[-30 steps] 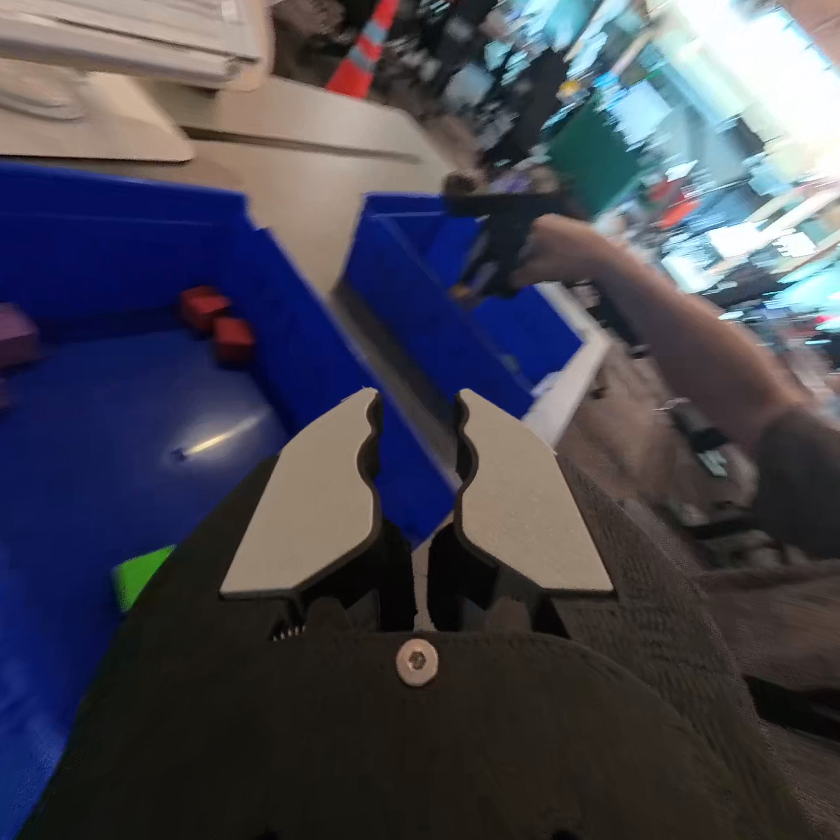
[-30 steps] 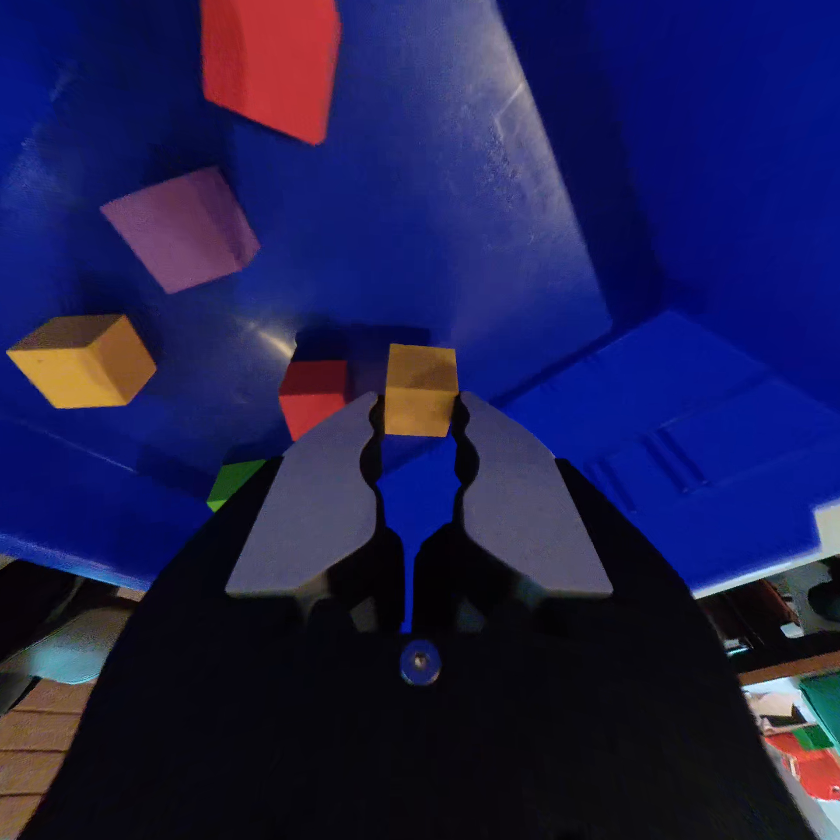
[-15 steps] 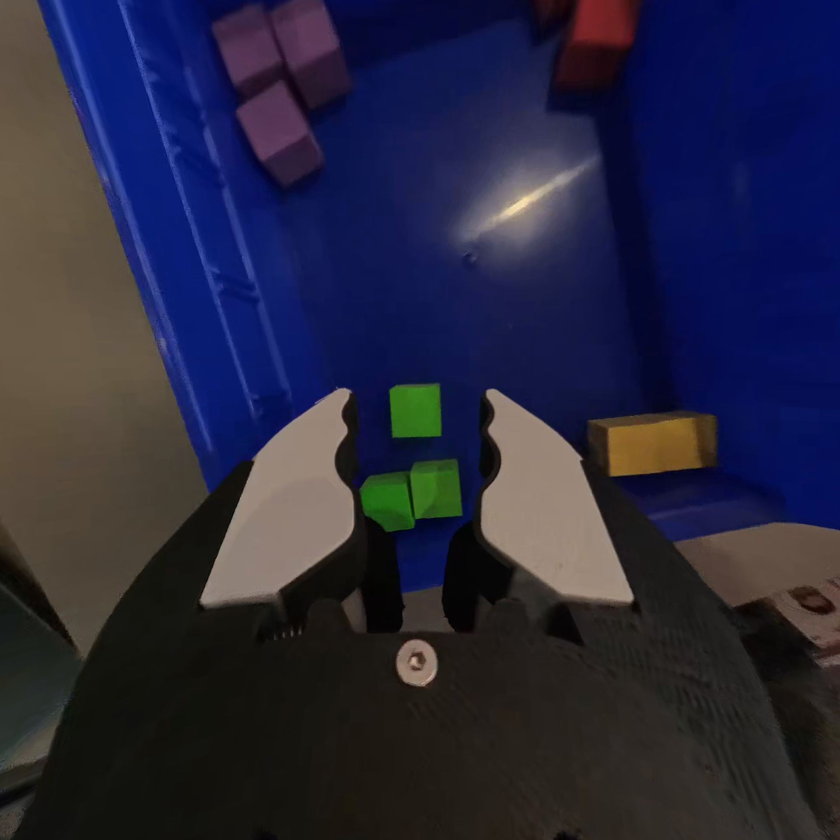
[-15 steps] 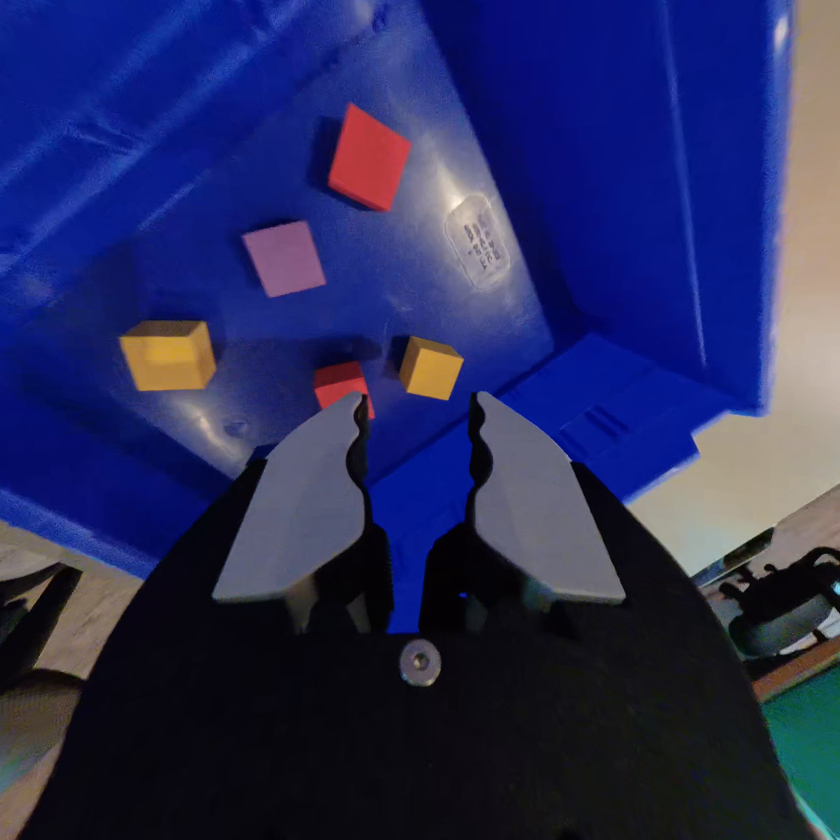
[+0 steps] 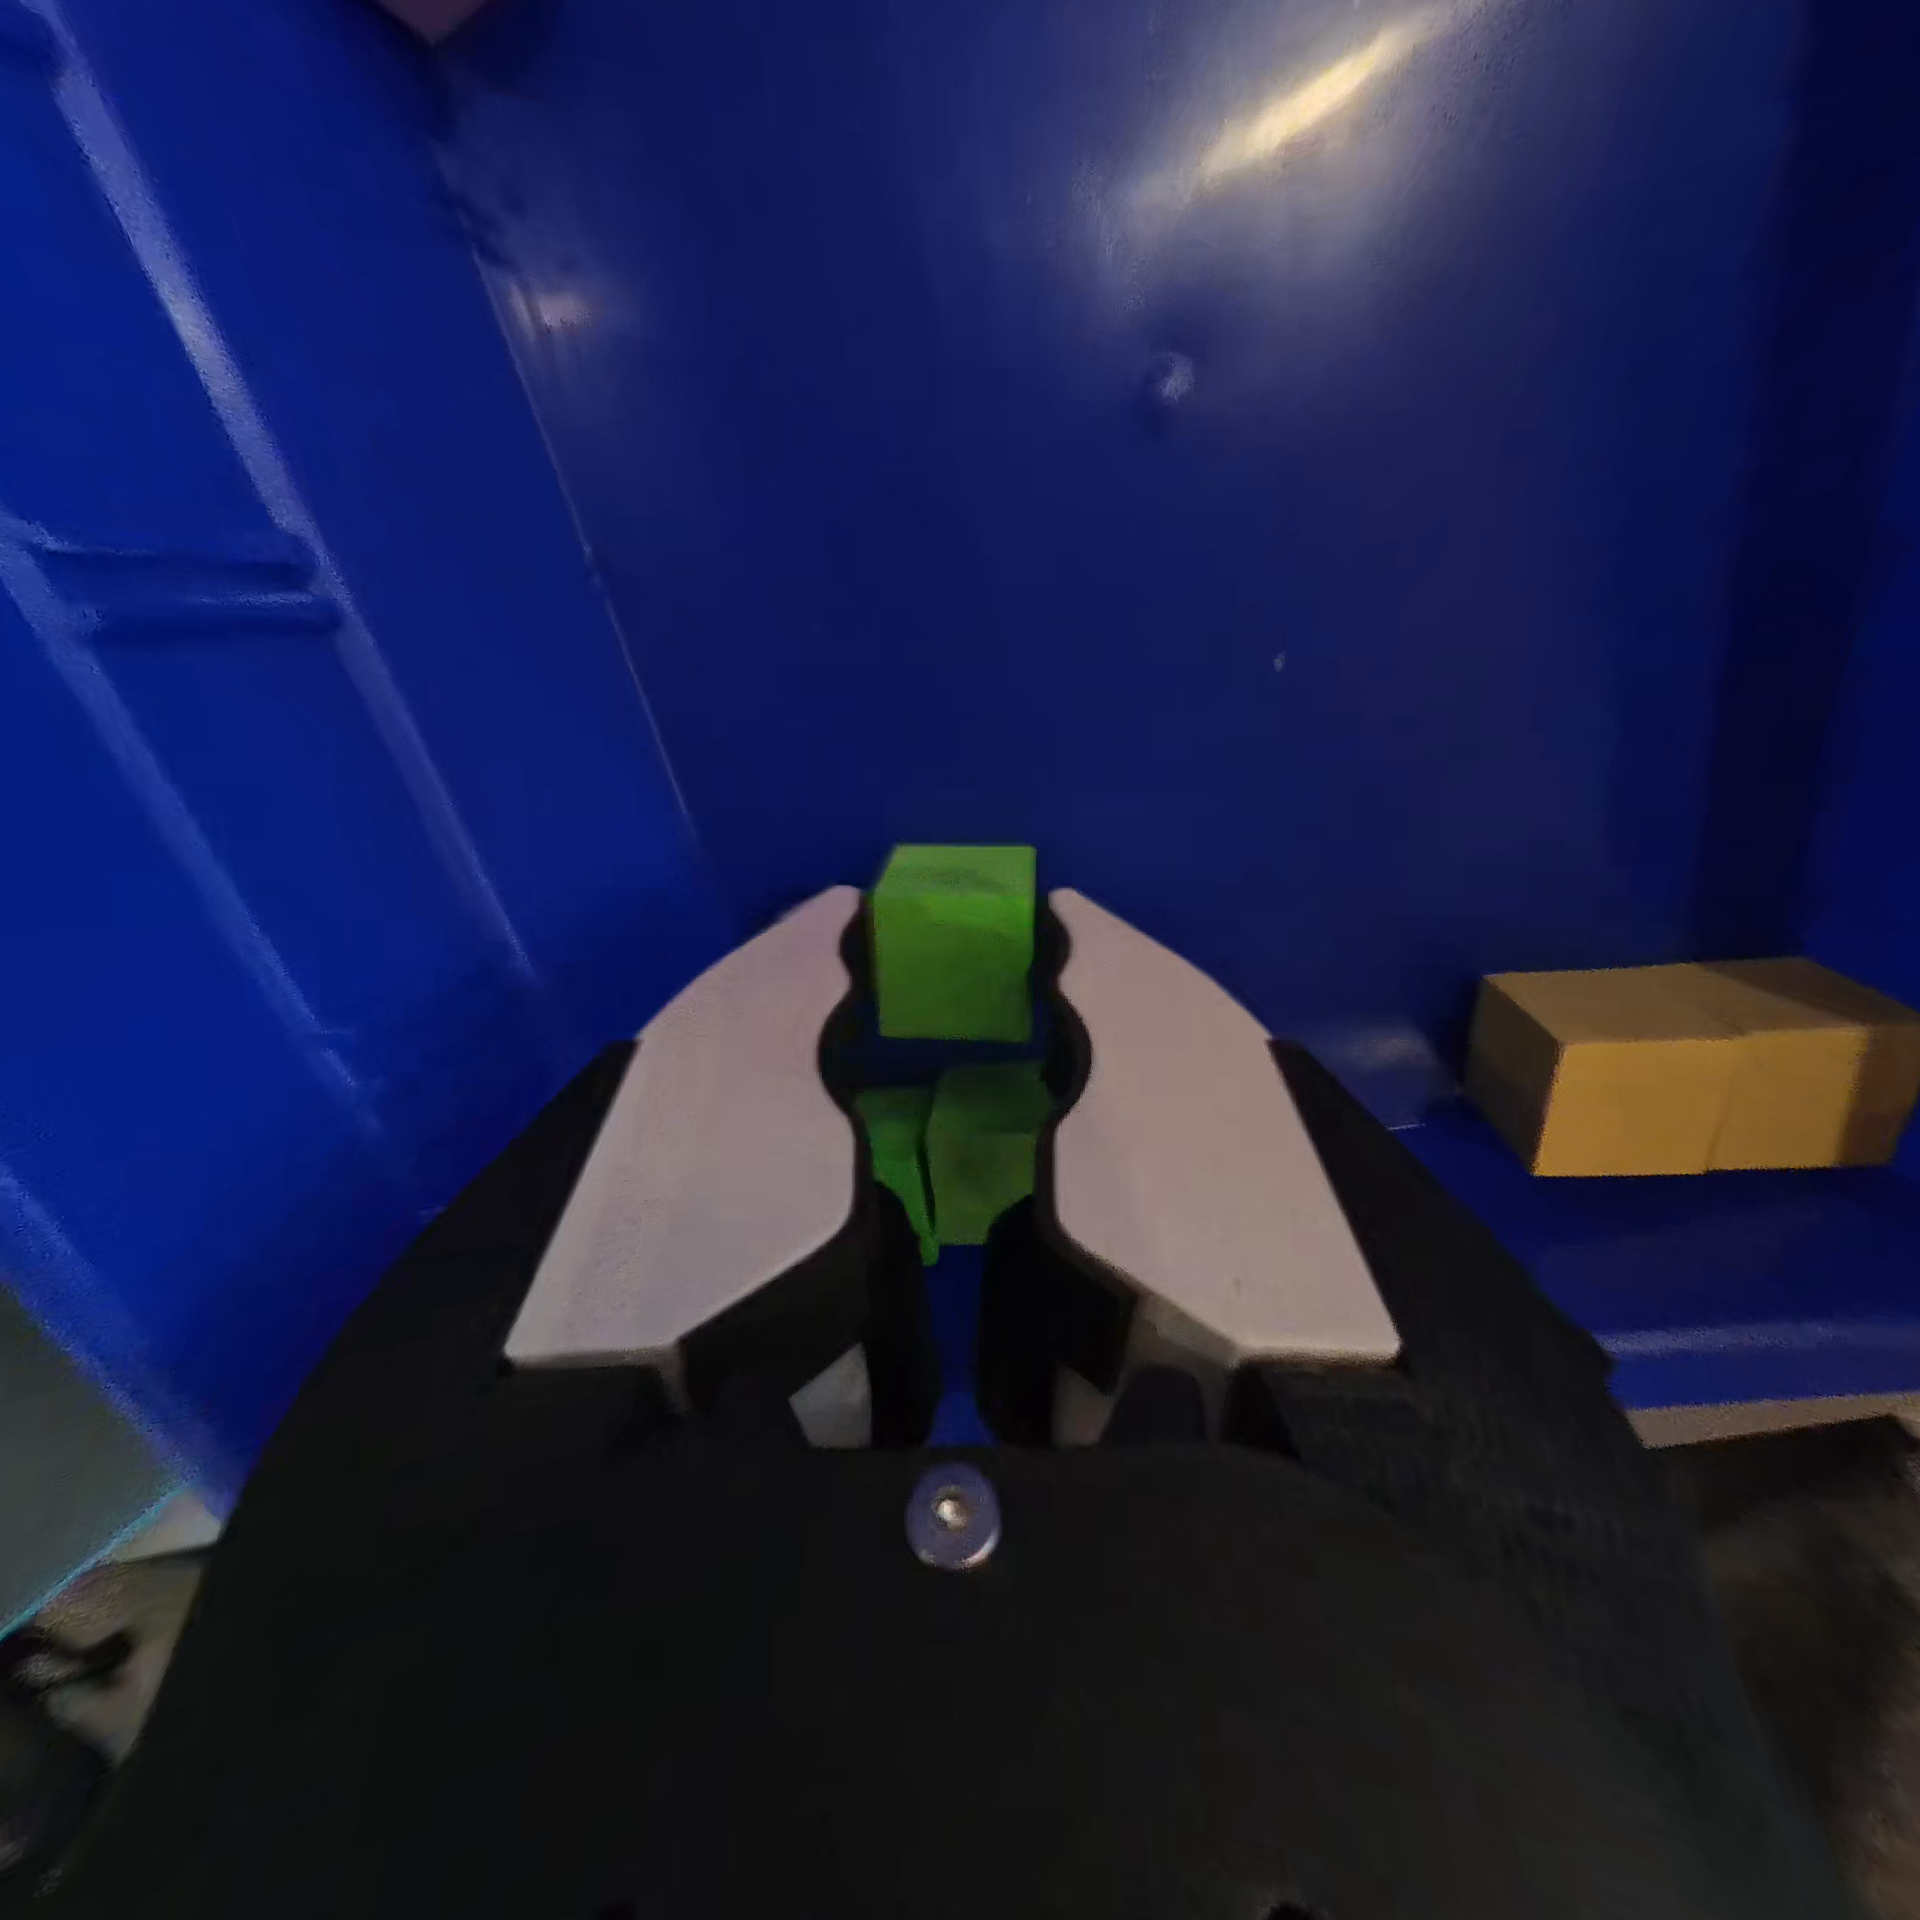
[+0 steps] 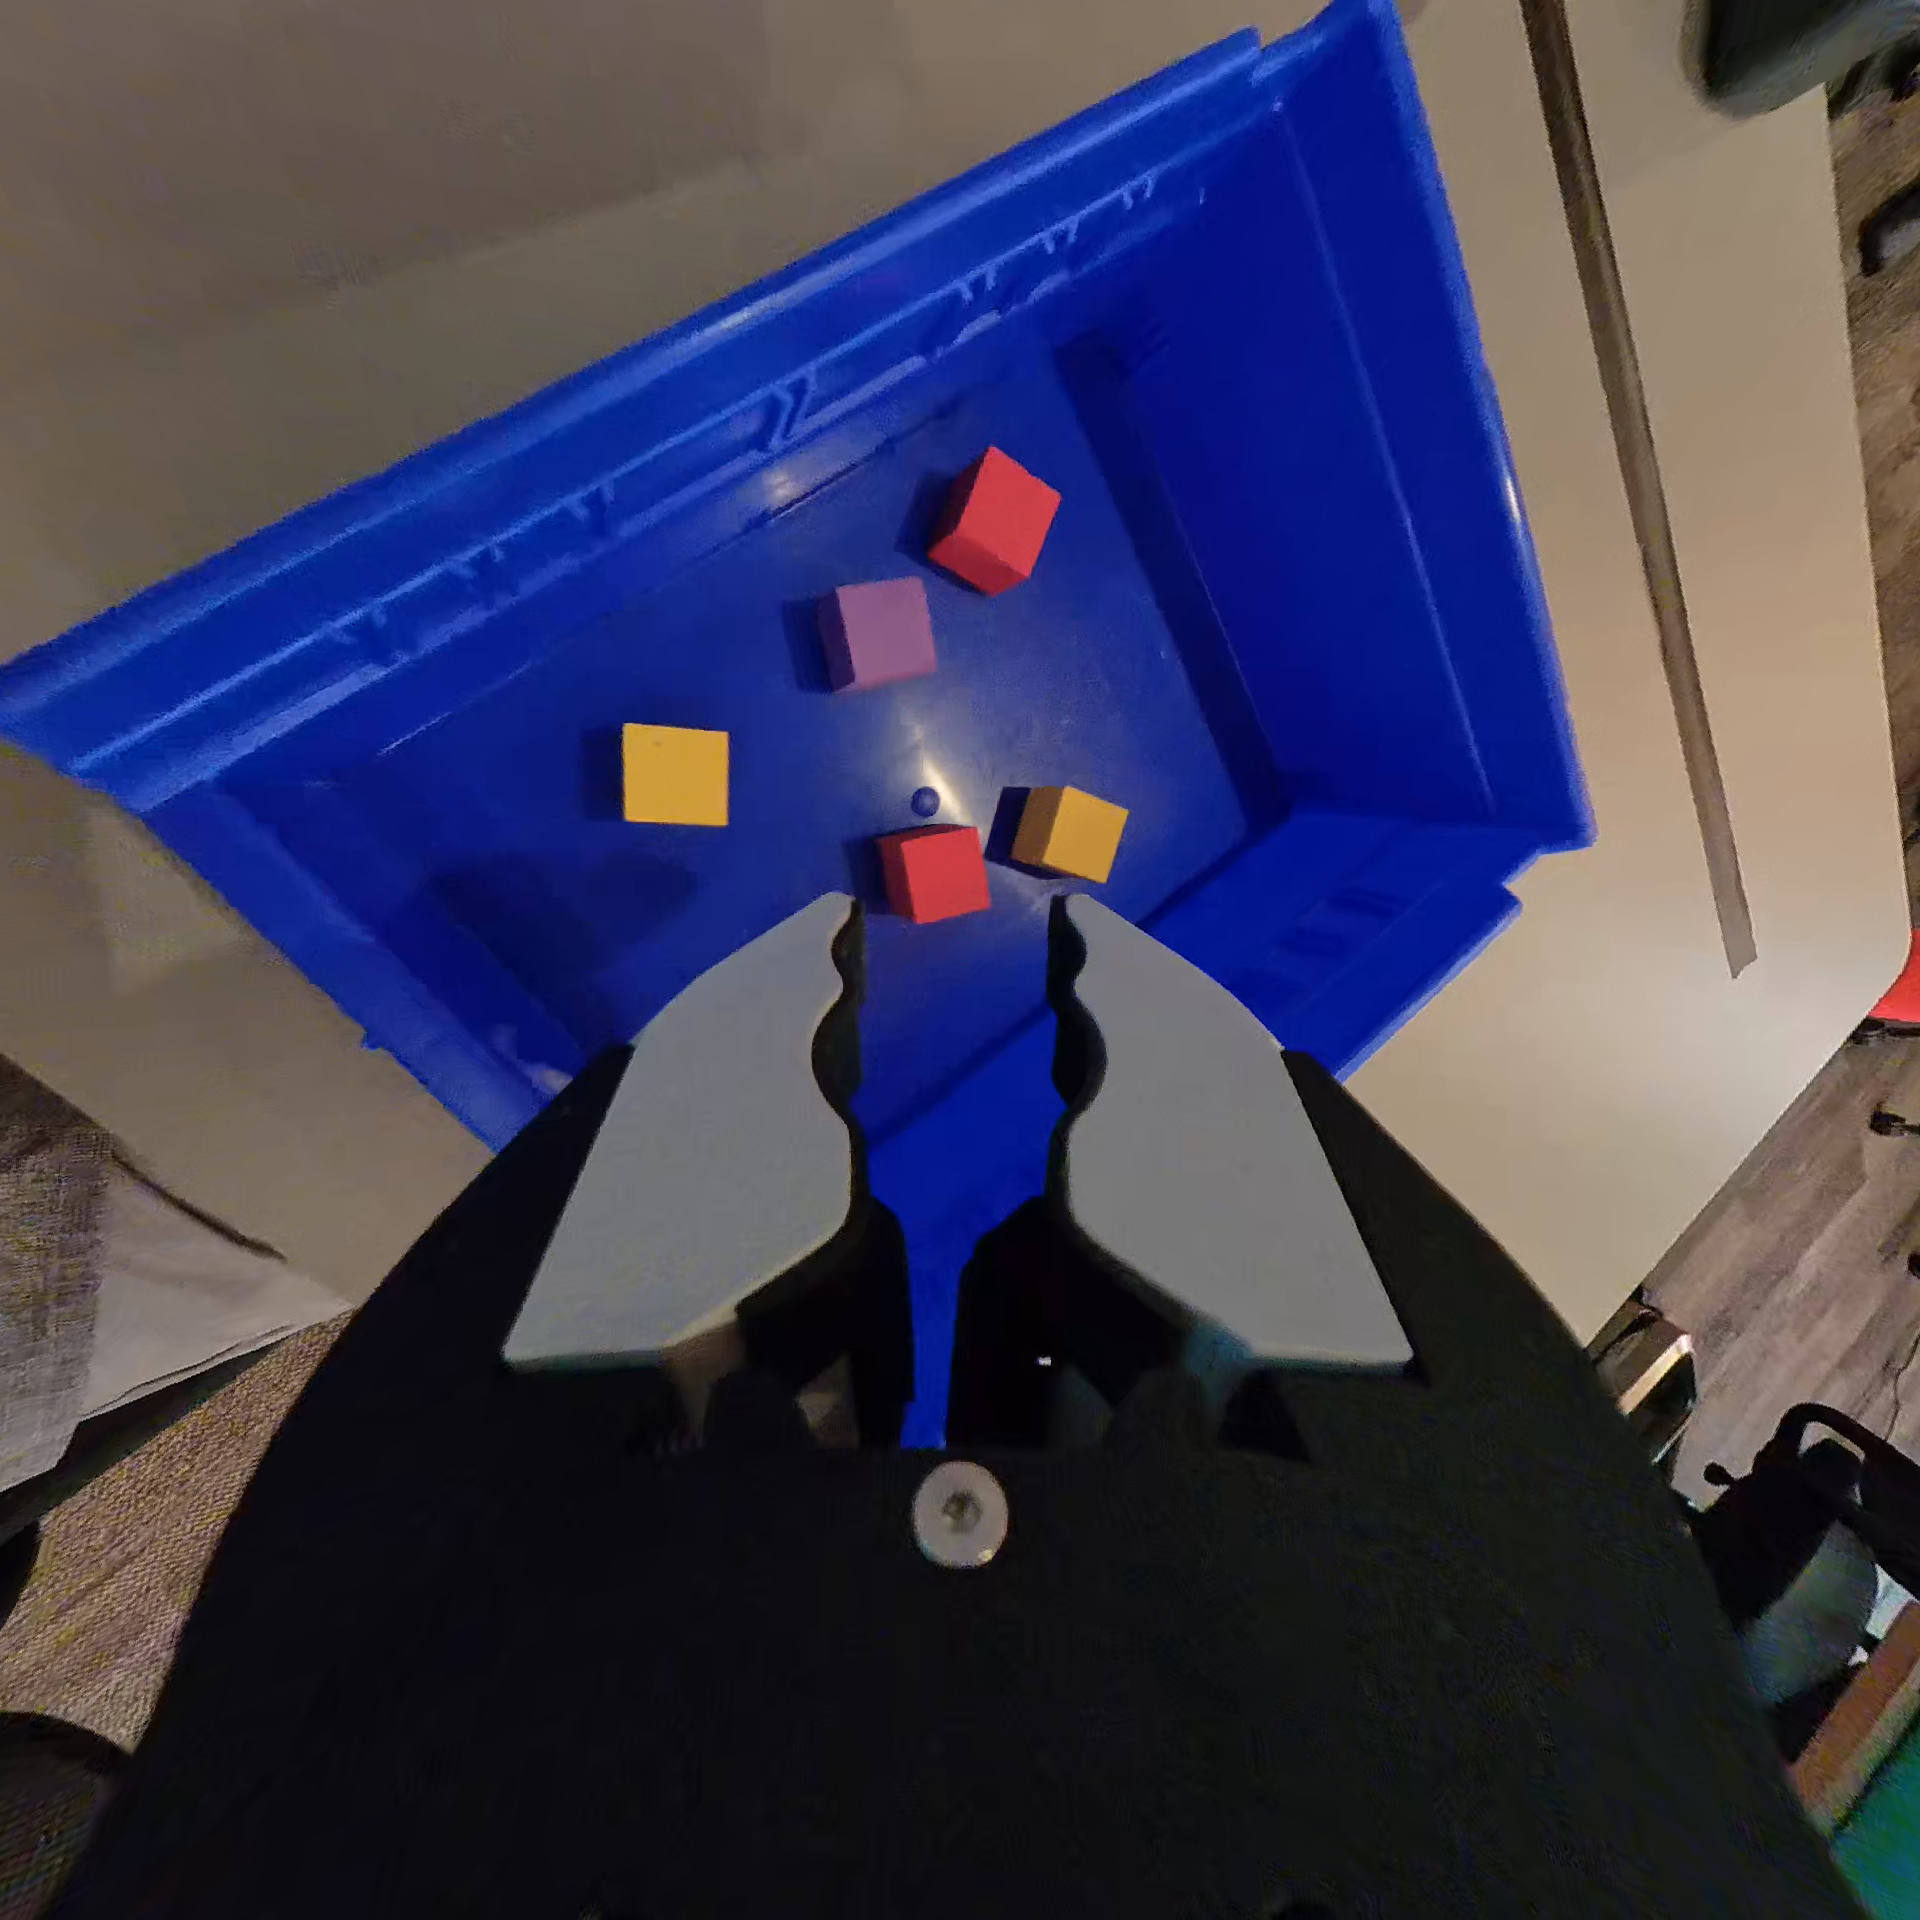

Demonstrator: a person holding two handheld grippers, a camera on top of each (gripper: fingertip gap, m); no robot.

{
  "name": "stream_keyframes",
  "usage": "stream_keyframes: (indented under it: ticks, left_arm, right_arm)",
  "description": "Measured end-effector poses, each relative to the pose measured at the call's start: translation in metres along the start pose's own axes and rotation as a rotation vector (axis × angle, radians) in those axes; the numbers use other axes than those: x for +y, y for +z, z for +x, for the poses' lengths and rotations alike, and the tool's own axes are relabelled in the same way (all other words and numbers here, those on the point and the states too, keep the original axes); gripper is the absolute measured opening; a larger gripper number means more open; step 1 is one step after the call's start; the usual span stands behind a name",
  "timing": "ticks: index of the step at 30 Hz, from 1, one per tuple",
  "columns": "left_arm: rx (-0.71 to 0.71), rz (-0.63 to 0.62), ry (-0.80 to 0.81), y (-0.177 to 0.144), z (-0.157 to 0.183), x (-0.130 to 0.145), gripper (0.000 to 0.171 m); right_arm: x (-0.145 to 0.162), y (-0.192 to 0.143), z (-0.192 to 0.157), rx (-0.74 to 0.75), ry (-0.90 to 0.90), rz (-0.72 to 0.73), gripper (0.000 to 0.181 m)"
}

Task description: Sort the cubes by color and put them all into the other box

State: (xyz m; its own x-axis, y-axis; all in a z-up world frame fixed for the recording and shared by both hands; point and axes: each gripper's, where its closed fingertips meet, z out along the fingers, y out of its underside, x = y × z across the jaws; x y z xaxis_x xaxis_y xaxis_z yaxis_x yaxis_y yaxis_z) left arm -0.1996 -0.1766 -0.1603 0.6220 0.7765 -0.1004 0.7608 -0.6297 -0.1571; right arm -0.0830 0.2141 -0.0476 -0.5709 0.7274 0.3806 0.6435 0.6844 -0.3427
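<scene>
In the left wrist view my left gripper (image 5: 954,916) is low inside a blue bin (image 5: 312,520). Its jaws are shut on a green cube (image 5: 954,945) at the fingertips. Two more green cubes (image 5: 961,1153) lie behind it between the fingers. In the right wrist view my right gripper (image 6: 951,914) is open and empty, held above another blue bin (image 6: 520,540). A red cube (image 6: 932,871) lies just past its tips, with a yellow cube (image 6: 1068,831) beside it.
A long yellow block (image 5: 1694,1070) lies on a ledge at the right of the left bin. The right bin also holds a yellow cube (image 6: 675,774), a purple cube (image 6: 878,634) and a red cube (image 6: 992,520). It stands on a beige table (image 6: 312,208).
My left gripper swung into the bin, went down over the green cubes and closed on one. My right gripper let go of the yellow cube and rose up out of its bin.
</scene>
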Motion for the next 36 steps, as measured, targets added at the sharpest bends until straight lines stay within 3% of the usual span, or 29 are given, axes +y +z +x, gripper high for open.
stream_keyframes:
  ticks: [4,6,9,11,15,17,20,23,27,36]
  left_arm:
    - [0.032,0.006,-0.004,-0.001,0.004,-0.001,0.029]
    - [0.158,0.075,-0.022,-0.006,0.018,-0.008,0.029]
    - [0.442,0.26,-0.062,-0.037,0.045,-0.025,0.029]
    - [0.636,0.38,-0.068,-0.068,0.061,-0.034,0.029]
    - [1.158,0.605,-0.041,-0.154,0.1,-0.037,0.029]
    - [1.375,0.634,-0.018,-0.187,0.116,-0.03,0.028]
    - [1.543,0.611,0.031,-0.209,0.137,-0.021,0.028]
    - [1.66,0.561,0.08,-0.221,0.156,-0.012,0.028]
    - [1.709,0.518,0.107,-0.223,0.172,-0.009,0.032]
    - [1.787,0.493,0.085,-0.222,0.189,-0.017,0.032]
  right_arm:
    - [0.005,-0.004,-0.009,0.008,0.0,0.021,0.033]
    - [0.006,-0.005,-0.015,-0.001,0.005,0.039,0.032]
    - [-0.005,-0.007,-0.032,-0.041,0.012,0.137,0.033]
    - [-0.027,-0.012,-0.051,-0.097,-0.006,0.287,0.034]
    - [-0.085,-0.037,-0.098,-0.169,-0.12,0.636,0.037]
    - [-0.115,-0.053,-0.118,-0.143,-0.186,0.781,0.039]
    - [-0.155,-0.08,-0.145,-0.149,-0.237,0.959,0.045]
    - [-0.182,-0.097,-0.163,-0.143,-0.29,1.05,0.046]
    - [-0.197,-0.1,-0.172,-0.098,-0.356,1.041,0.04]
    - [-0.195,-0.088,-0.167,-0.052,-0.352,0.992,0.028]
